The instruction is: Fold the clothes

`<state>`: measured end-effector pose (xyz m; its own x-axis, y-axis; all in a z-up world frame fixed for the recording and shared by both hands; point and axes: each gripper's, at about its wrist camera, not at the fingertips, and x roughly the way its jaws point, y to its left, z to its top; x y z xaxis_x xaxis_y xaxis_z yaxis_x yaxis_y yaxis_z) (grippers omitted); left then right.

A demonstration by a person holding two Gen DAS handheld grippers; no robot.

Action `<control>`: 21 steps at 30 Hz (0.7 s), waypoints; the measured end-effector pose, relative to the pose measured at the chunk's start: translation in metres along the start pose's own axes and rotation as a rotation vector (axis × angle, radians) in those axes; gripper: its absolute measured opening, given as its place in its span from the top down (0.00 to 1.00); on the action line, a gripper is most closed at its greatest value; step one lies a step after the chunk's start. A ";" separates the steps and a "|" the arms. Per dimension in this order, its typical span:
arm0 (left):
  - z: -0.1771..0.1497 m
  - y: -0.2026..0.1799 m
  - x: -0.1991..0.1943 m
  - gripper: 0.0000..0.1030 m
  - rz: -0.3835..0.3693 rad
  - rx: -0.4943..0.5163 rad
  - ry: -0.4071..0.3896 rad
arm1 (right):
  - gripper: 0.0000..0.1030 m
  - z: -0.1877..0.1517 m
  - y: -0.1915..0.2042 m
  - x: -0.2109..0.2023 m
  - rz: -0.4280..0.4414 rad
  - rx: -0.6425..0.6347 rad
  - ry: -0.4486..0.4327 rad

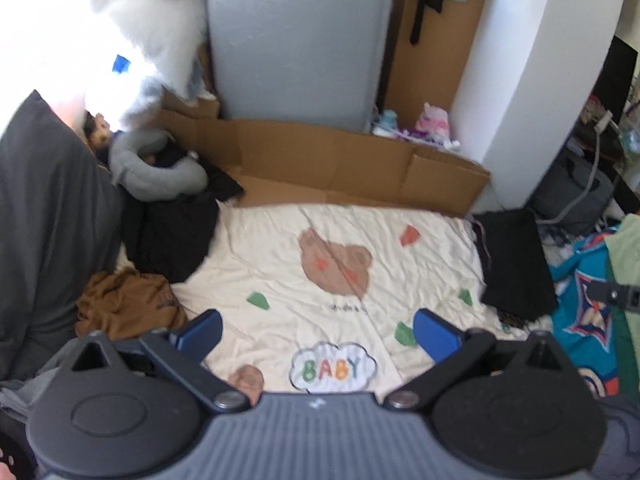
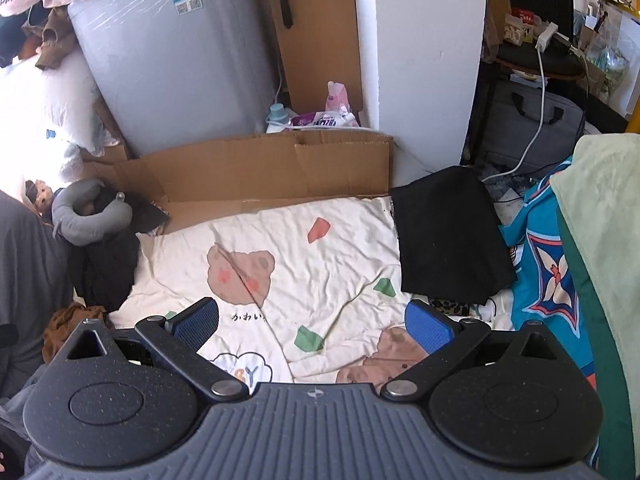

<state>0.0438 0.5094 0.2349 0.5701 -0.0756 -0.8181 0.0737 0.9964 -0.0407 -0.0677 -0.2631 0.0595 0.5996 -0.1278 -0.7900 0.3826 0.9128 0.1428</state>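
A cream bear-print sheet (image 1: 280, 264) (image 2: 320, 264) covers the bed. On its right edge lies a folded black garment (image 1: 514, 264) (image 2: 448, 236). At the left sit a crumpled black garment (image 1: 172, 236) (image 2: 106, 272) and a crumpled brown one (image 1: 128, 304) (image 2: 68, 320). My left gripper (image 1: 318, 332) hovers open over the sheet near the "BABY" cloud, holding nothing. My right gripper (image 2: 312, 320) is open too, above the sheet's front, with nothing between its fingers. Both are apart from the clothes.
Flattened cardboard (image 1: 340, 164) (image 2: 260, 172) lines the back of the bed before a grey appliance (image 1: 296, 40) (image 2: 172, 60). A grey neck pillow (image 1: 156, 168) (image 2: 86, 216) and dark grey bedding (image 1: 48, 220) sit left. A blue patterned blanket (image 2: 548, 280) and green cloth (image 2: 608, 220) lie right.
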 end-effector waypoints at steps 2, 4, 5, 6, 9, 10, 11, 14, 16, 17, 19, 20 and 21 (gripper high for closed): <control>-0.006 -0.003 0.000 0.00 0.004 -0.010 -0.008 | 0.01 -0.009 0.002 0.000 -0.012 -0.011 -0.003; -0.011 -0.004 0.003 0.00 -0.004 -0.024 0.000 | 0.01 -0.016 0.003 0.001 -0.022 -0.024 -0.006; -0.013 -0.004 0.004 0.00 0.003 -0.027 0.001 | 0.01 -0.020 0.004 0.003 -0.024 -0.030 -0.001; -0.014 -0.005 0.004 0.00 0.013 -0.033 -0.002 | 0.01 -0.024 0.005 0.005 -0.020 -0.033 0.005; -0.021 -0.011 0.006 0.00 0.014 -0.032 -0.014 | 0.01 -0.032 0.010 0.008 -0.010 -0.064 0.004; -0.024 -0.013 0.007 0.00 0.014 -0.030 -0.015 | 0.01 -0.035 0.013 0.009 -0.015 -0.083 -0.001; -0.027 -0.015 0.010 0.00 0.025 -0.035 -0.012 | 0.01 -0.037 0.016 0.010 -0.017 -0.099 -0.005; -0.036 -0.020 0.018 0.00 0.026 -0.053 0.003 | 0.01 -0.043 0.021 0.012 -0.006 -0.121 0.000; -0.040 -0.025 0.023 0.00 0.028 -0.053 0.014 | 0.01 -0.046 0.023 0.014 -0.011 -0.138 0.002; -0.042 -0.027 0.026 0.00 0.027 -0.053 0.019 | 0.01 -0.047 0.023 0.014 -0.020 -0.145 0.004; -0.044 -0.033 0.030 0.00 0.024 -0.036 0.021 | 0.01 -0.047 0.024 0.015 -0.011 -0.150 0.011; -0.045 -0.036 0.032 0.00 0.032 -0.033 0.022 | 0.01 -0.047 0.024 0.016 -0.009 -0.153 0.018; -0.046 -0.038 0.035 0.00 0.030 -0.033 0.028 | 0.01 -0.048 0.024 0.016 -0.010 -0.154 0.026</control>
<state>0.0229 0.4703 0.1814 0.5484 -0.0449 -0.8350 0.0293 0.9990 -0.0345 -0.0825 -0.2253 0.0215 0.5773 -0.1288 -0.8063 0.2746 0.9606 0.0432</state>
